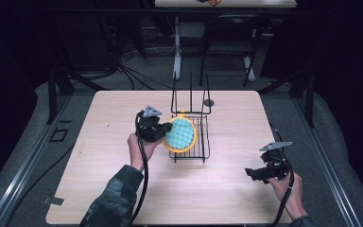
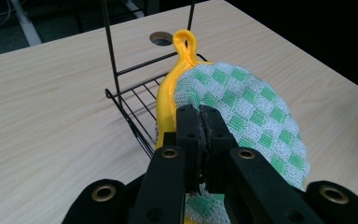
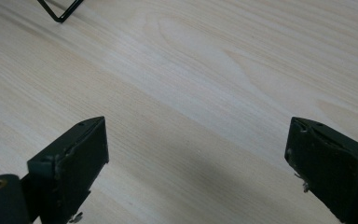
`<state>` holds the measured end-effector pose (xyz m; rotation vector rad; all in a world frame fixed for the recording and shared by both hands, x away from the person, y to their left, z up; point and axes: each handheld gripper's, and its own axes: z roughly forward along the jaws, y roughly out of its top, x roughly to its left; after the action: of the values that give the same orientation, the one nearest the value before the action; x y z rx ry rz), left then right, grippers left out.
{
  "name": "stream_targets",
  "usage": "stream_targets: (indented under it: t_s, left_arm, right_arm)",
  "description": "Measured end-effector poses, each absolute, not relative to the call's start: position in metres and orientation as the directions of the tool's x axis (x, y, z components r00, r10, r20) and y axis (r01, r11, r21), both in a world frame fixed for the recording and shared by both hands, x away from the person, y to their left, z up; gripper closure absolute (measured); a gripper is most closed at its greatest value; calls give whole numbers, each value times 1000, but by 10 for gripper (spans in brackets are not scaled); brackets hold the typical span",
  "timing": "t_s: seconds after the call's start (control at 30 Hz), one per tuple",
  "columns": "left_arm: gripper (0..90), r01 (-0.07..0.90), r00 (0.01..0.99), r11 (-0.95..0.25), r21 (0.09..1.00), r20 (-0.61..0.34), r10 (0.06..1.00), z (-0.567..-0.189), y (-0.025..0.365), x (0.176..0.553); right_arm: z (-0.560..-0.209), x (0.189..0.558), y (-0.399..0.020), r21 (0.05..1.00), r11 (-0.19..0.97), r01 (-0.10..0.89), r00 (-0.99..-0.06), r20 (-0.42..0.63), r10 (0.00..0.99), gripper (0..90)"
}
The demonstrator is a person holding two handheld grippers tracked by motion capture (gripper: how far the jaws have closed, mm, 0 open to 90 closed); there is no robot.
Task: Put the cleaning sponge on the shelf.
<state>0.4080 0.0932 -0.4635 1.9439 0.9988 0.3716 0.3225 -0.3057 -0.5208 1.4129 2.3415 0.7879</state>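
A round pot holder (image 1: 179,134) with a green-and-white checked face, yellow rim and yellow loop is held above the black wire rack (image 1: 201,142) at the table's middle. My left gripper (image 1: 161,132) is shut on its near edge. In the left gripper view the jaws pinch the pot holder (image 2: 247,102) by its rim, over the wire rack (image 2: 135,100); my left gripper (image 2: 201,116) grips it just beside the yellow border. My right gripper (image 1: 250,173) hovers low over the table at the right front, open. Its wide-spread jaws (image 3: 196,158) have bare wood between them.
The wooden table (image 1: 123,189) has a round cable hole (image 1: 209,102) behind the rack, whose tall upright wires (image 1: 190,92) rise at its back. A corner of the rack (image 3: 58,11) shows at the top left of the right gripper view. Dark floor and table legs lie beyond.
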Motion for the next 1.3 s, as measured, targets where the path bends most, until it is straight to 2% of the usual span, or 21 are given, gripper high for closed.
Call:
stream_targets:
  t_s: [0.8,1.3]
  left_arm:
    - [877,531,616,-262,806,-156,772,-487,70,428]
    - [877,579,603,-287,763,-164,781,-504,54,445]
  right_arm:
    - [-523,322,-303,589,374,716,-477,22,878,50]
    - [-523,321,-305,587,372,719,-473,22,881,45]
